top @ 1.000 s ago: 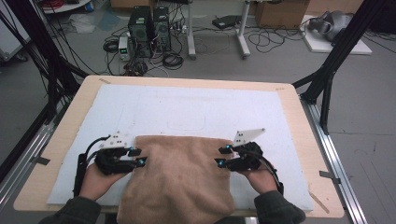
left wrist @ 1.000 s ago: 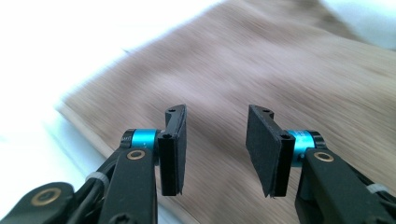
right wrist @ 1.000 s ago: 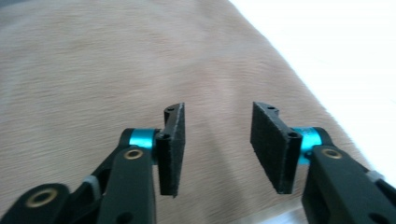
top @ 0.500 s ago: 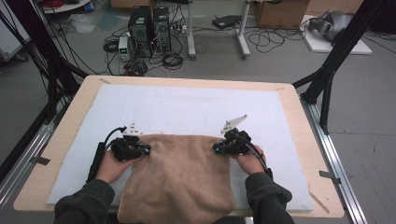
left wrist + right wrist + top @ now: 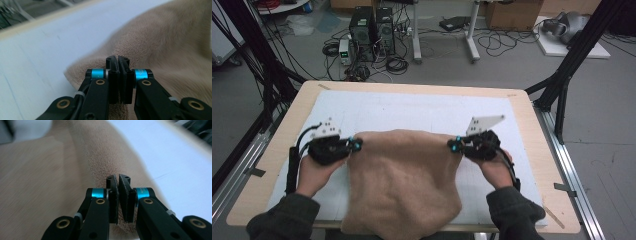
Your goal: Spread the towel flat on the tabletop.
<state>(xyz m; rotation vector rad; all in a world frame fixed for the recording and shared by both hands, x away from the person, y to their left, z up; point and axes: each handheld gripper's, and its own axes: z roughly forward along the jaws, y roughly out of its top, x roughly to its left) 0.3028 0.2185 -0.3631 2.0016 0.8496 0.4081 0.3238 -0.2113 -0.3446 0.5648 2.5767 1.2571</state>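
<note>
A tan towel (image 5: pixel 404 180) lies on the white mat (image 5: pixel 412 110), and its near end hangs over the table's front edge. My left gripper (image 5: pixel 357 145) is shut on the towel's far left corner, and my right gripper (image 5: pixel 453 146) is shut on the far right corner. The far edge is raised off the mat between them. In the left gripper view the pads of the left gripper (image 5: pixel 118 60) pinch a fold of towel (image 5: pixel 162 50). In the right gripper view the right gripper (image 5: pixel 117 178) pinches the towel (image 5: pixel 50 170) the same way.
The wooden table (image 5: pixel 532 130) has bare mat beyond the towel. Black frame legs (image 5: pixel 562 90) stand at both far corners. Computer towers (image 5: pixel 372 25) and cables sit on the floor behind the table.
Both grippers slid in from beside the towel to its far corners, closed on them, and rose. The towel's far edge now stands lifted and drawn up between them.
</note>
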